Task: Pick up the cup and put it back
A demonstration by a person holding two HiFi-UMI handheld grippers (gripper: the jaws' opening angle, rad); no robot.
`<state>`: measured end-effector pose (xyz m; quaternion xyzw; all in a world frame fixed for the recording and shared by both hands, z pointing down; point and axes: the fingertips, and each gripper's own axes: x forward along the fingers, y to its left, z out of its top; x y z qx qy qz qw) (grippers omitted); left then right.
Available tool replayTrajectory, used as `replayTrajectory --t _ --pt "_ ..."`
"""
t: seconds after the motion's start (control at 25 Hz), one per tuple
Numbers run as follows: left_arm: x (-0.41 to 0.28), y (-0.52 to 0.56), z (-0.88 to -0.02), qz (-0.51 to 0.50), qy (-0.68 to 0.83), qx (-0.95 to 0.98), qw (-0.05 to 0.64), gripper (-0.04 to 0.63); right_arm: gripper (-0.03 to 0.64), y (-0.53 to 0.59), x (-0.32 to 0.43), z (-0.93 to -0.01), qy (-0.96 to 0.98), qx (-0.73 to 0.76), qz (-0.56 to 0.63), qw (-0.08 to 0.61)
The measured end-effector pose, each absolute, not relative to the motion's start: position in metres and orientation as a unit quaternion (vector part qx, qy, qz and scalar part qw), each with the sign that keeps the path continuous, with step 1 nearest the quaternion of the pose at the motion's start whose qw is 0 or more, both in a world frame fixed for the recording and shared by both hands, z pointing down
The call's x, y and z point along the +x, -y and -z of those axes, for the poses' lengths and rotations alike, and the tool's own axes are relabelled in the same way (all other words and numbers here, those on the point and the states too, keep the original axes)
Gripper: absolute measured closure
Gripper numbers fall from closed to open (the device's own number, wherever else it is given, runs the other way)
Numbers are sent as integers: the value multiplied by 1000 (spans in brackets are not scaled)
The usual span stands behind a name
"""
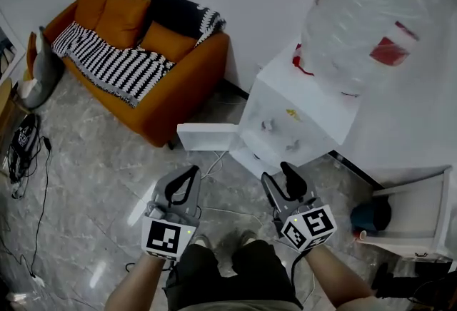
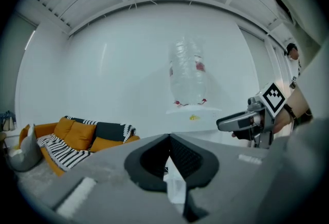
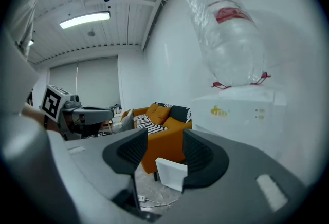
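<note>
No cup is made out for certain, though the dark blue round thing (image 1: 371, 217) in the white box (image 1: 428, 210) may be it. The left gripper (image 1: 193, 171) is seen with jaws pressed together, the right gripper (image 1: 277, 172) with jaws spread, and both are empty. A cup is judged light and stiff, perhaps slippery, so it is best gripped across its wall, below the rim

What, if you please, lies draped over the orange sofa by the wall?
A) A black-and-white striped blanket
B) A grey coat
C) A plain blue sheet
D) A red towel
A: in the head view a black-and-white striped blanket hangs across the backrest and seat of the orange sofa.
</note>
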<state>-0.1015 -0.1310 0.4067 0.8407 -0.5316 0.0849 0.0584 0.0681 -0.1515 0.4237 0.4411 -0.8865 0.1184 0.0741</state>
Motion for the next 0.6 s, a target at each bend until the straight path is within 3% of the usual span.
replayTrajectory --t 0.6 --pt "-101 177 -627 -84 529 844 33 593 399 189 90 -663 876 462 -111 79"
